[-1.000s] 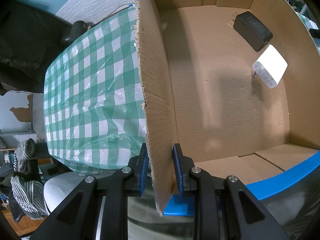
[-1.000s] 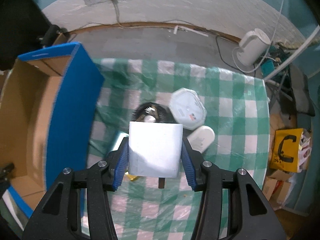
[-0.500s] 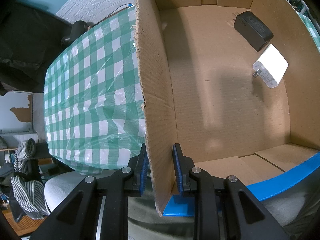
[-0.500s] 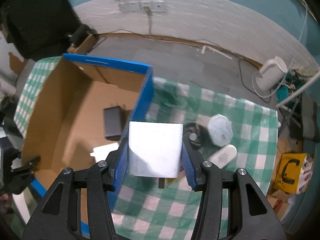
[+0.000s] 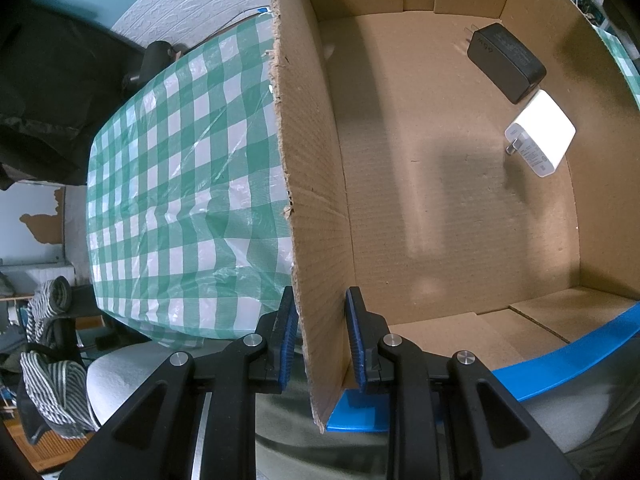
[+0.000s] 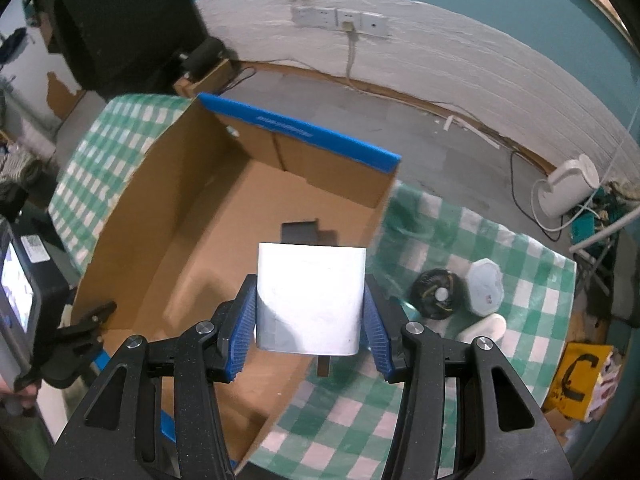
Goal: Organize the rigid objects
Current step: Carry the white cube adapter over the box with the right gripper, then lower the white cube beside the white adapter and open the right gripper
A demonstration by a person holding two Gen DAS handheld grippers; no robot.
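Your right gripper (image 6: 310, 316) is clamped on the white charger block (image 6: 311, 298), held above the right-hand wall of the cardboard box (image 6: 132, 216); let go too soon and it could clip that rim and fall onto the checked tablecloth (image 6: 480, 240). Your left gripper (image 5: 322, 336) is pinched tight on the box's near-left wall, steadying it, while a black adapter (image 5: 506, 62) and a white charger (image 5: 540, 134) lie at the box floor's far right corner.

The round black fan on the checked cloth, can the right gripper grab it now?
Probably not: the right gripper is already shut on a white charger block, so its jaws are full, though the round black fan lies uncovered.
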